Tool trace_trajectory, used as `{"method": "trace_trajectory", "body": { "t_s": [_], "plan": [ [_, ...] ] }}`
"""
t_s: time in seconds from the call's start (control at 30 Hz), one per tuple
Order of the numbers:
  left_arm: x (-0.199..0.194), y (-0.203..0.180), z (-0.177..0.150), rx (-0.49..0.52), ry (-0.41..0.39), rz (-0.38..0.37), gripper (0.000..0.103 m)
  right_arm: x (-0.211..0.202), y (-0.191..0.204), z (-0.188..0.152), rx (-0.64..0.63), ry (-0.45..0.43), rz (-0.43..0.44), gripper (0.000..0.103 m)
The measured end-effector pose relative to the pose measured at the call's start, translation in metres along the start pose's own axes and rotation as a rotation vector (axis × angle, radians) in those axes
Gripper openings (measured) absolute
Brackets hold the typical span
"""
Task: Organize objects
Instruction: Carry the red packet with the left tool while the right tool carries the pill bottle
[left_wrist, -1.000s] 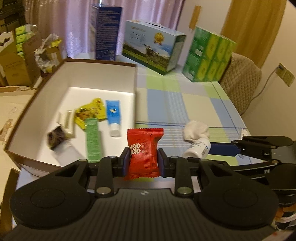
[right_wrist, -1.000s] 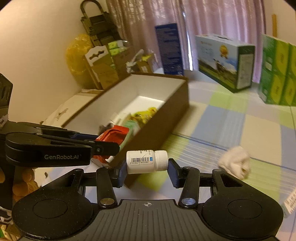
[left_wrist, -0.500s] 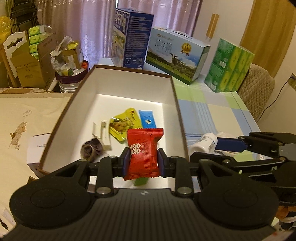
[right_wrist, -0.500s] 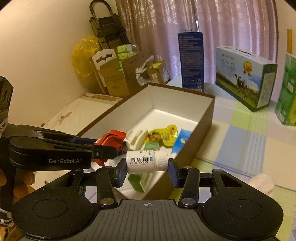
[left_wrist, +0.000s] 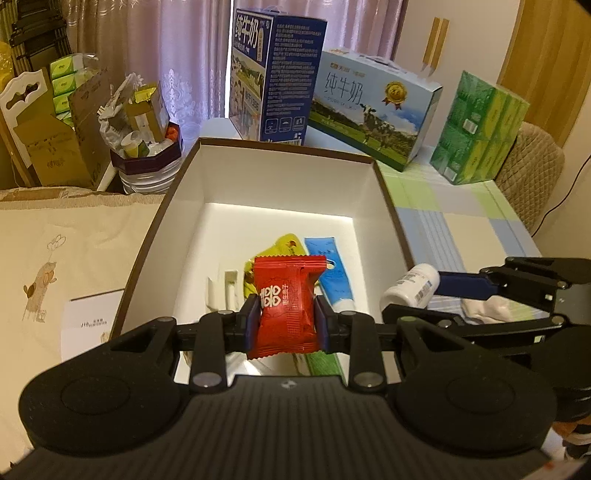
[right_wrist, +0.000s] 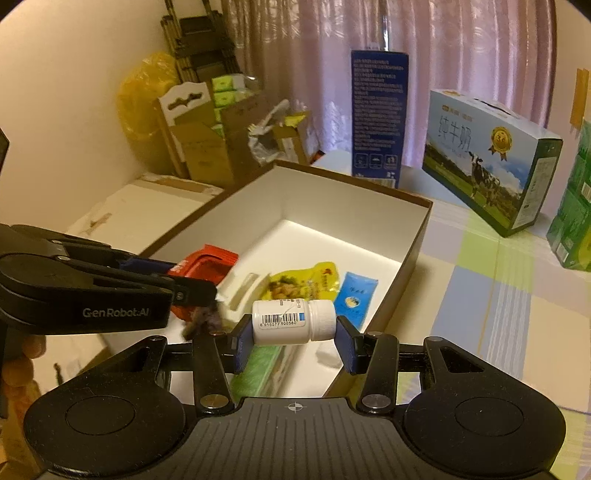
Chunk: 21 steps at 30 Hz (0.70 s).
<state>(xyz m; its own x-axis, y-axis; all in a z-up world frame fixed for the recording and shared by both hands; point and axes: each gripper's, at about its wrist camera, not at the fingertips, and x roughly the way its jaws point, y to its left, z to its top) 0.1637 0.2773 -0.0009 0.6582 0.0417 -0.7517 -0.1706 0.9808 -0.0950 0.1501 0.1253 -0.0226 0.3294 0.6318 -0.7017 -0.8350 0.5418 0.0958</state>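
At the centre of both frames, my left tool (left_wrist: 285, 320) gripped the red candy packet (left_wrist: 287, 302) and my right tool (right_wrist: 293, 334) clamped the white pill bottle (right_wrist: 293, 321), both over the open box (left_wrist: 192, 192). I judged it best to lower each low inside the walls, clear of each other, before releasing.

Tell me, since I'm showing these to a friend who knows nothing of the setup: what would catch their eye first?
Probably the red candy packet, pinched upright in the left gripper over the near end of the open white-lined box. Next the white pill bottle, held sideways in the right gripper over the box's right wall.
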Motion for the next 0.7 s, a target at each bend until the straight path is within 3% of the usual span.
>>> {"method": "trace_trajectory", "body": {
  "t_s": [0.7],
  "plan": [
    [0.105,0.039,0.062,0.057,0.089,0.042,0.026,0.106,-0.026,0.054,-0.092,0.076,-0.141,0.043]
  ]
}}
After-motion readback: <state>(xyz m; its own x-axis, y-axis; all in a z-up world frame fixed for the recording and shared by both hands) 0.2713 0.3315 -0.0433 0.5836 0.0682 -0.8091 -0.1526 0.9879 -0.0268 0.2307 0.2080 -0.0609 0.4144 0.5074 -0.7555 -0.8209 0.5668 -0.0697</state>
